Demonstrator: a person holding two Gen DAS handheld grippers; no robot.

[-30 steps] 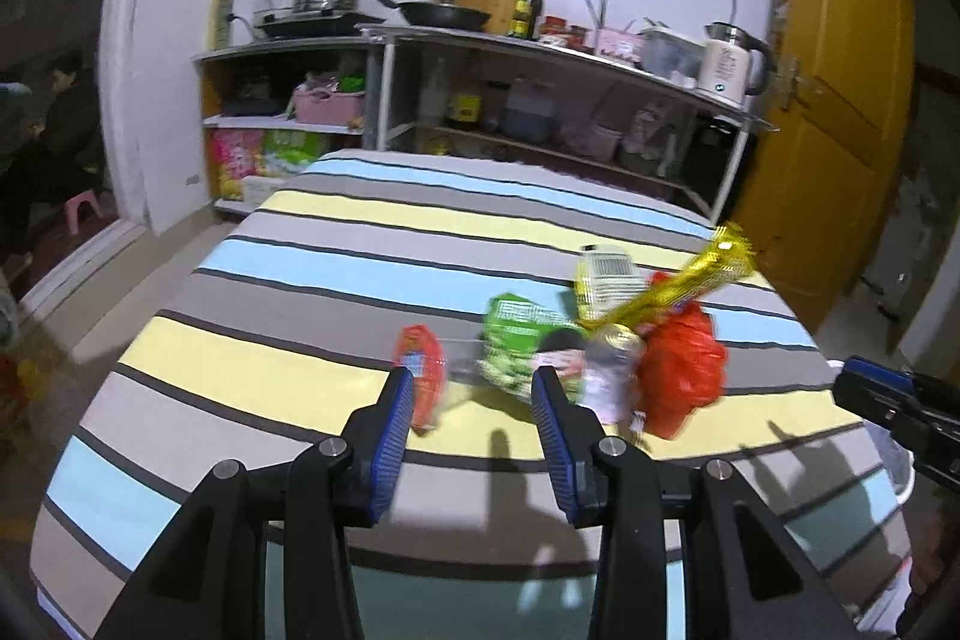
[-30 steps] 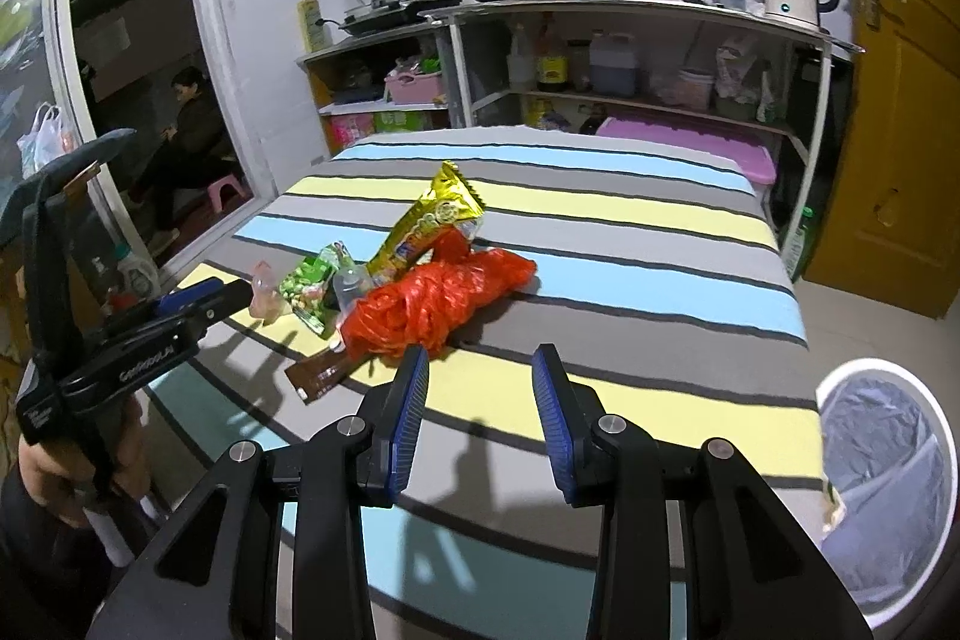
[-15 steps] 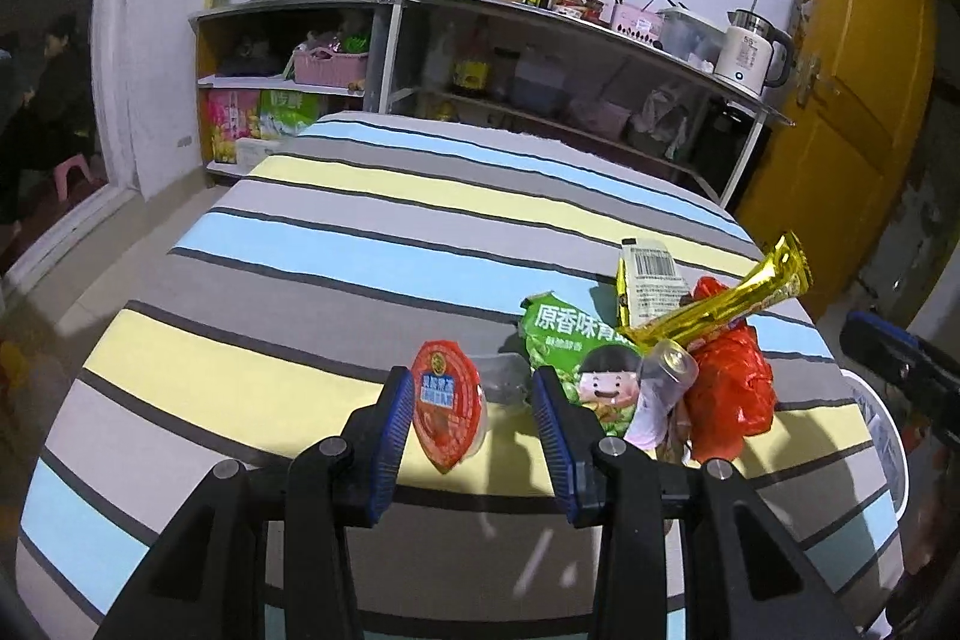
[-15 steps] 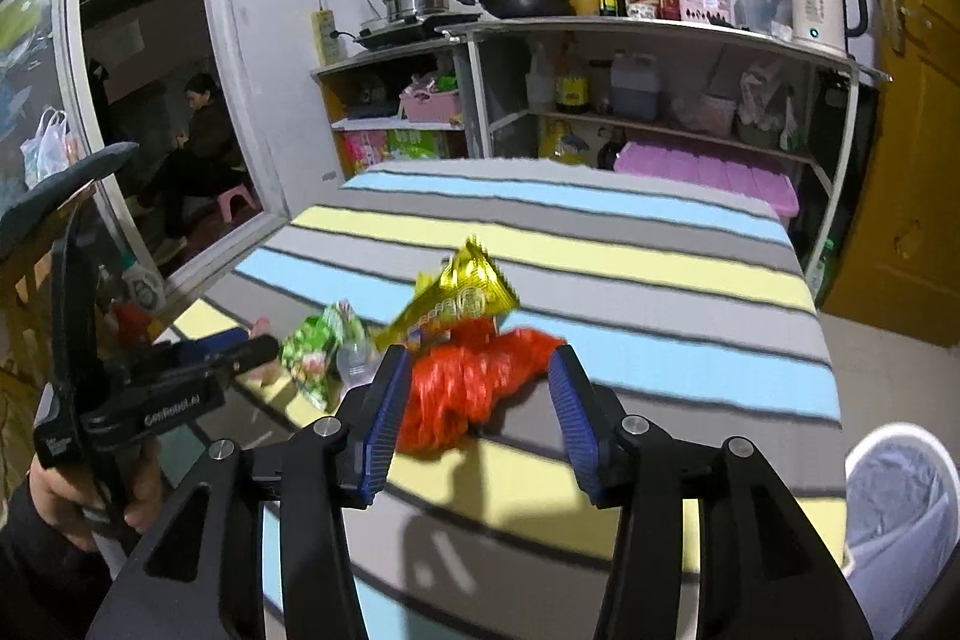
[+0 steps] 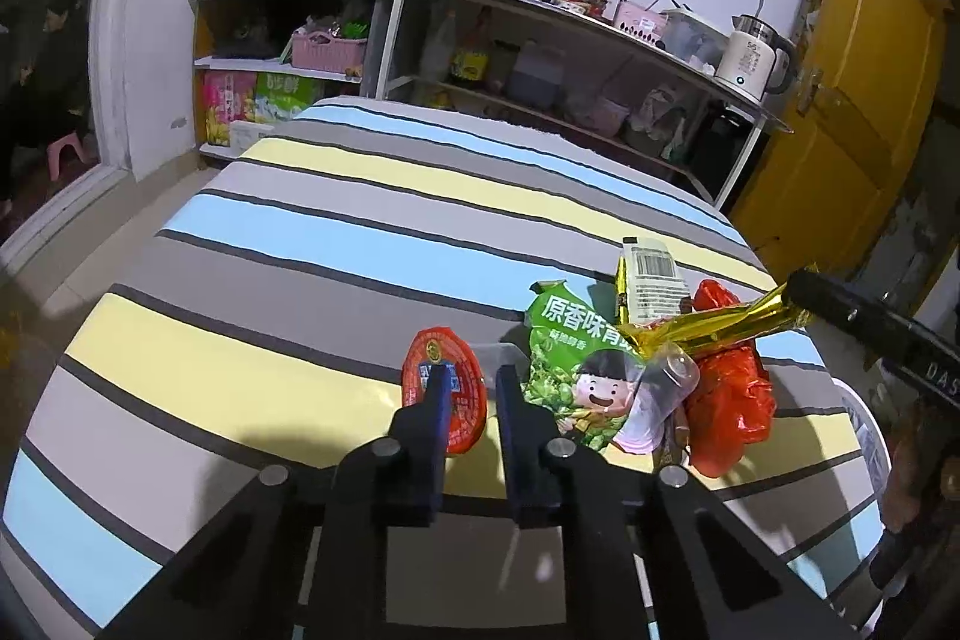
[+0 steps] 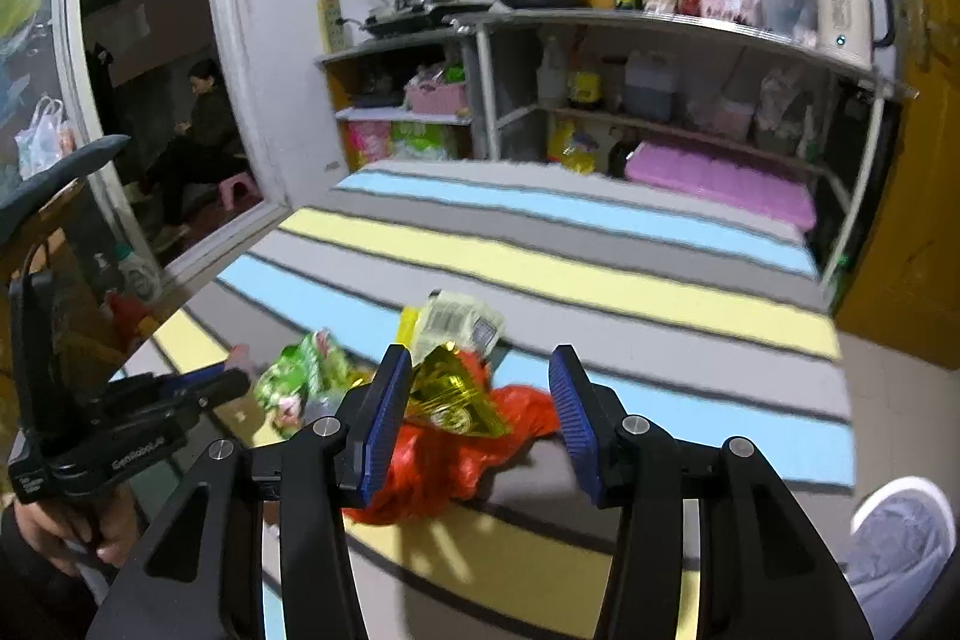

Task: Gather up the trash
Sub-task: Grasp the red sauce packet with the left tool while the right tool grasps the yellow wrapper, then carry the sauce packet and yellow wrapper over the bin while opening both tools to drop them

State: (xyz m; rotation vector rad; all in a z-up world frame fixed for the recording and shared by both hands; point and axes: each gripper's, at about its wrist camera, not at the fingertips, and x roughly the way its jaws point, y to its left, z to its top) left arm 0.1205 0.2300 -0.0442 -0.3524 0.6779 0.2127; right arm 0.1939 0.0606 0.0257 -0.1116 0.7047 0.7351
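Note:
A trash pile lies on the striped tablecloth (image 5: 300,250). It holds a red-lidded clear cup (image 5: 465,400), a green snack bag (image 5: 570,370), a crumpled clear cup (image 5: 660,394), a barcode packet (image 5: 651,274), a gold wrapper (image 5: 720,322) and a red plastic bag (image 5: 726,388). My left gripper (image 5: 471,373) is closing its jaws, now narrow with the red-lidded cup's edge pinched between them. My right gripper (image 6: 480,355) stands open just before the gold wrapper (image 6: 450,394) and red bag (image 6: 456,454), which show between its fingers untouched.
A white bin with a grey liner (image 6: 900,538) stands on the floor at the table's right. Metal shelves (image 5: 540,58) with pots, bottles and a kettle line the far wall. A yellow door (image 5: 852,100) is on the right. A person sits beyond the left doorway (image 6: 198,136).
The left jaws have narrowed onto the red-lidded cup after moving in on it. The right gripper has come closer to the gold wrapper and red bag, its jaws a little wider.

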